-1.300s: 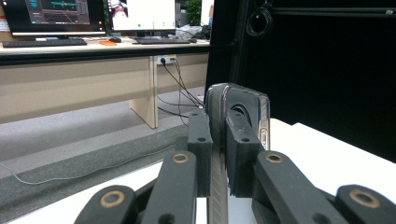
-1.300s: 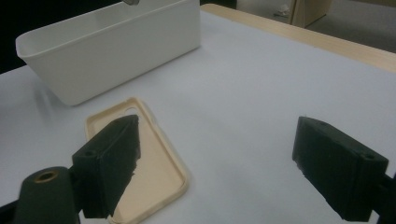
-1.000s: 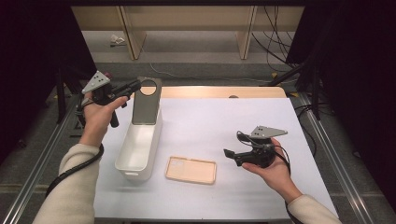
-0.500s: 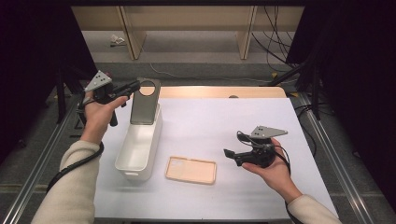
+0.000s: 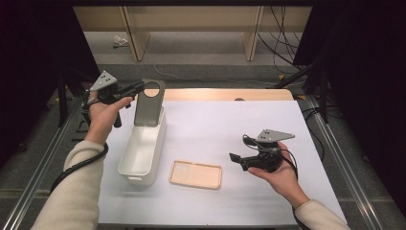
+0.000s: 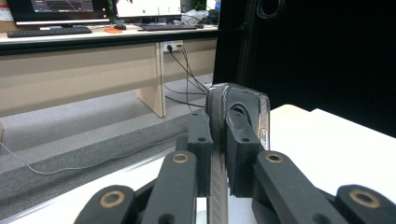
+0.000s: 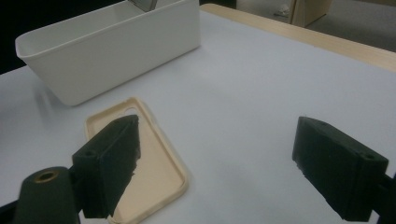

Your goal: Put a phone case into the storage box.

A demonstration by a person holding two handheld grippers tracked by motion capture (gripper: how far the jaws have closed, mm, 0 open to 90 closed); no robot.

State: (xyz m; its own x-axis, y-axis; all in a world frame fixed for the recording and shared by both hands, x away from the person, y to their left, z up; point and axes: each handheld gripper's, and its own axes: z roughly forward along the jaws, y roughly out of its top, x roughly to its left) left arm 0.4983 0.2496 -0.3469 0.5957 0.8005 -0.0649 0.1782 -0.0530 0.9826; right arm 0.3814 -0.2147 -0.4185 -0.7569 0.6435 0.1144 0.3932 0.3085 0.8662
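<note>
Left tool [image 5: 139,87] pinching grey phone case [image 5: 149,103] upright above white bin [image 5: 143,151], right tool [image 5: 235,158] spread

The left gripper [image 5: 140,87] drifts a touch towards the table's left edge, and the dark grey phone case [image 5: 149,102] clamped in its jaws comes along, its lower end now over the far end of the white bin [image 5: 143,152]. The case hangs a shade more upright than a second ago, camera hole on top.
</note>
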